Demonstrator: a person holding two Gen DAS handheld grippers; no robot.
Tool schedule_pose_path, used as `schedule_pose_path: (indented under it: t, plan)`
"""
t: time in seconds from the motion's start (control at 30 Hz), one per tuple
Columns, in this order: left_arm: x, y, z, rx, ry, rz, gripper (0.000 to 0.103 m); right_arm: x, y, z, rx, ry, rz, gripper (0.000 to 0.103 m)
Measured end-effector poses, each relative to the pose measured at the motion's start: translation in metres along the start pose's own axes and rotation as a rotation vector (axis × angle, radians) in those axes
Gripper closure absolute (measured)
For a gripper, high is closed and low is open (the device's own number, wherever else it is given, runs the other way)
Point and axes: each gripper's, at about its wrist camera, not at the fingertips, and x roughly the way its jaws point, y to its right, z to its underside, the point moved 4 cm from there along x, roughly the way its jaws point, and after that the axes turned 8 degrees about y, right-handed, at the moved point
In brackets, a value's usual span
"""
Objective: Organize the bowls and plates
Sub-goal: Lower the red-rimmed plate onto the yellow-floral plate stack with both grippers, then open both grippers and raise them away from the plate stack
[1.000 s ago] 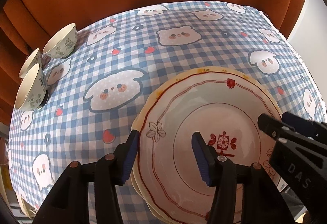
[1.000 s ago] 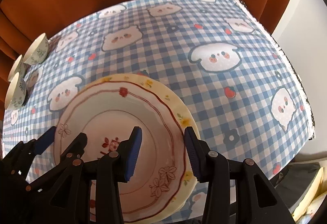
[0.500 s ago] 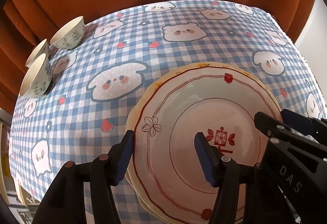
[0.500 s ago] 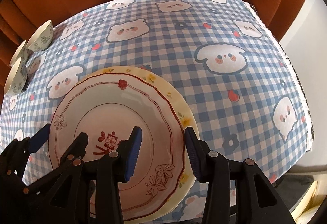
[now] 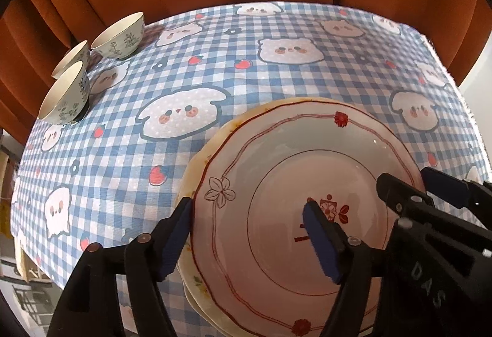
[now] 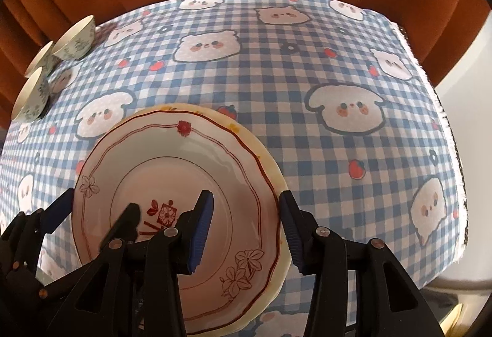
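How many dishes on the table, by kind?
Bowls, green floral, far left corner: 3 —
Plates, stacked: at least 2 — red-trimmed plate on top of a yellow-rimmed plate; more beneath cannot be ruled out
Total: at least 5

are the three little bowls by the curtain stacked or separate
Separate. The three bowls stand upright side by side on the tablecloth, each open rim visible, none nested inside another.
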Motion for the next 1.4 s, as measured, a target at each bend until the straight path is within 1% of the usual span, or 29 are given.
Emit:
schedule_pose_path:
  t: [0.07, 0.1, 0.27, 0.4, 0.5, 0.63, 0.87, 0.97, 1.17, 1.4]
  plan:
    - [0.0, 0.0, 0.0, -0.013, -0.014, -0.001, 0.024, 0.0, -0.001, 0.0, -0.007, -0.002, -0.028, 0.05]
    - [0.0, 0.0, 0.001, -0.016, -0.017, -0.003, 0.023, -0.001, -0.001, 0.0, -0.009, -0.009, -0.041, 0.049]
    - [-0.003, -0.006, 0.003, -0.061, -0.037, 0.007, 0.02, -0.005, -0.002, -0.002, -0.036, -0.002, -0.049, 0.044]
    - [-0.012, -0.017, 0.001, -0.084, -0.022, 0.003, 0.018, -0.012, -0.007, -0.006, -0.049, 0.01, -0.053, 0.041]
    - [-0.016, -0.03, 0.0, -0.103, -0.015, 0.017, 0.018, -0.018, -0.015, -0.009, -0.058, 0.027, -0.054, 0.038]
    - [-0.019, -0.047, -0.002, -0.091, -0.001, 0.043, 0.018, -0.023, -0.031, -0.013, -0.071, 0.041, -0.05, 0.037]
    - [-0.024, -0.099, -0.012, -0.036, 0.03, 0.087, 0.018, -0.032, -0.081, -0.019, -0.021, 0.072, -0.033, 0.037]
    - [-0.027, -0.124, -0.016, -0.016, 0.039, 0.105, 0.018, -0.037, -0.107, -0.024, -0.024, 0.084, -0.005, 0.036]
    - [-0.029, -0.176, -0.023, -0.012, 0.064, 0.115, 0.018, -0.046, -0.163, -0.033, -0.005, 0.11, 0.007, 0.033]
    - [-0.022, -0.231, -0.03, -0.003, 0.083, 0.118, 0.018, -0.045, -0.222, -0.043, -0.001, 0.132, 0.011, 0.032]
